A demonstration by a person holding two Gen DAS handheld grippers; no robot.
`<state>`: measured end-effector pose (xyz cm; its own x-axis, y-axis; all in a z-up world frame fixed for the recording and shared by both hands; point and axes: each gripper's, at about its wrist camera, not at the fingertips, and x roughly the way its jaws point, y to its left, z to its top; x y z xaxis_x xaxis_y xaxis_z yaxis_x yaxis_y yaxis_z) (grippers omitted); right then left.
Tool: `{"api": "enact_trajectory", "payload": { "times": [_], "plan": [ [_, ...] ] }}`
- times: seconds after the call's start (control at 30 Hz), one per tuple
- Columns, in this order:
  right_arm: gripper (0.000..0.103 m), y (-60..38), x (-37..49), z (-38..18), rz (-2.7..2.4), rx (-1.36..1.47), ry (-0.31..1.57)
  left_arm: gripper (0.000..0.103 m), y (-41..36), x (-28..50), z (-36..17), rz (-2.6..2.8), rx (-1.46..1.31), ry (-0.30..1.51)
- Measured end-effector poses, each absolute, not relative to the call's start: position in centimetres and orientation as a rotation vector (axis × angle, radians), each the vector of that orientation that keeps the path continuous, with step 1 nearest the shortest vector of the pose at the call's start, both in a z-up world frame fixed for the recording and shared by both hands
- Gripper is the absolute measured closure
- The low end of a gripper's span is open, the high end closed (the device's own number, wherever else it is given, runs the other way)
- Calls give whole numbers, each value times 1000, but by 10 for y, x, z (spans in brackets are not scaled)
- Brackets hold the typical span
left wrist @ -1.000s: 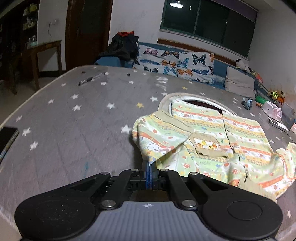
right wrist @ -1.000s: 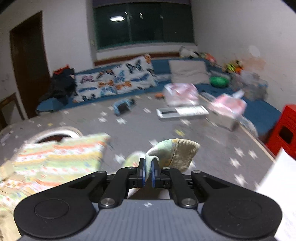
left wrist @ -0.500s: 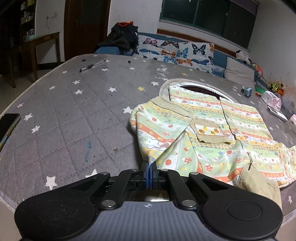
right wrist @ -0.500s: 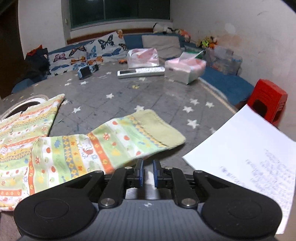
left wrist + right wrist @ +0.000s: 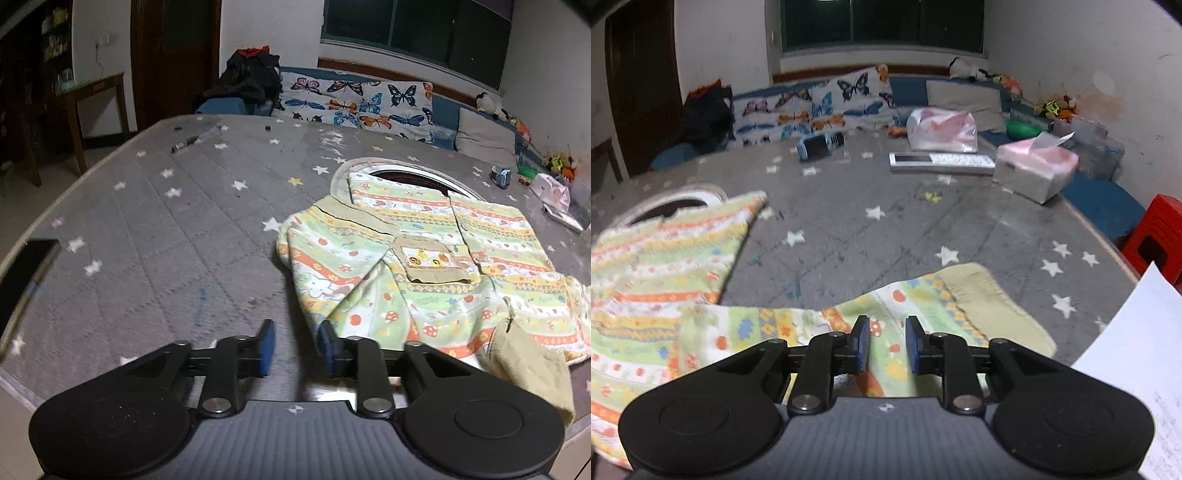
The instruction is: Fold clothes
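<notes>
Patterned jacket point(image 5: 424, 258) lies flat on the star-printed bed point(image 5: 166, 229). Left gripper point(image 5: 293, 345) is spread apart and empty at its hem; right gripper point(image 5: 886, 341) gapes over the sleeve point(image 5: 923, 306). Paper sheet point(image 5: 1137, 362) lies beside, tissue box point(image 5: 1034, 171) farther.

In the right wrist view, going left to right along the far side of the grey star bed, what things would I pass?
Blue phone-like gadget → pink plastic bag → white flat remote-like bar → pink tissue box.
</notes>
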<state>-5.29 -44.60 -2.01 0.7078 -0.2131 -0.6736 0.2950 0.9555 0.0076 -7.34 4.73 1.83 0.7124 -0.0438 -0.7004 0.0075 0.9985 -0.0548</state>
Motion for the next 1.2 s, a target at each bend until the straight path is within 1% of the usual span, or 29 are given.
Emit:
{"api": "enact_trajectory", "payload": {
  "times": [0.17,0.37,0.43,0.5,0.57,0.73,0.87,0.97,1.2],
  "plan": [
    [81,-446,-42,-23,-285,102,742,69,43,-76,33,-43,2,731],
    [78,-426,-37,-8,-196,77,715,71,16,-50,37,-153,15,702],
    [77,-412,-33,-4,-146,63,713,77,2,-35,31,-197,32,705],
    [77,-398,-26,-3,-99,51,715,78,-12,-20,23,-248,46,717],
    [77,-384,-18,-2,-56,41,718,82,-21,-5,14,-279,53,739],
    [77,-356,1,-2,21,18,725,84,-25,21,-6,-255,66,772],
    [72,-342,16,-7,61,-10,739,84,-9,24,-2,-189,57,762],
    [71,-335,25,-11,80,-20,746,84,0,19,4,-187,69,740],
    [69,-325,39,-16,115,-14,754,82,-30,8,10,-225,256,624]
  ]
}}
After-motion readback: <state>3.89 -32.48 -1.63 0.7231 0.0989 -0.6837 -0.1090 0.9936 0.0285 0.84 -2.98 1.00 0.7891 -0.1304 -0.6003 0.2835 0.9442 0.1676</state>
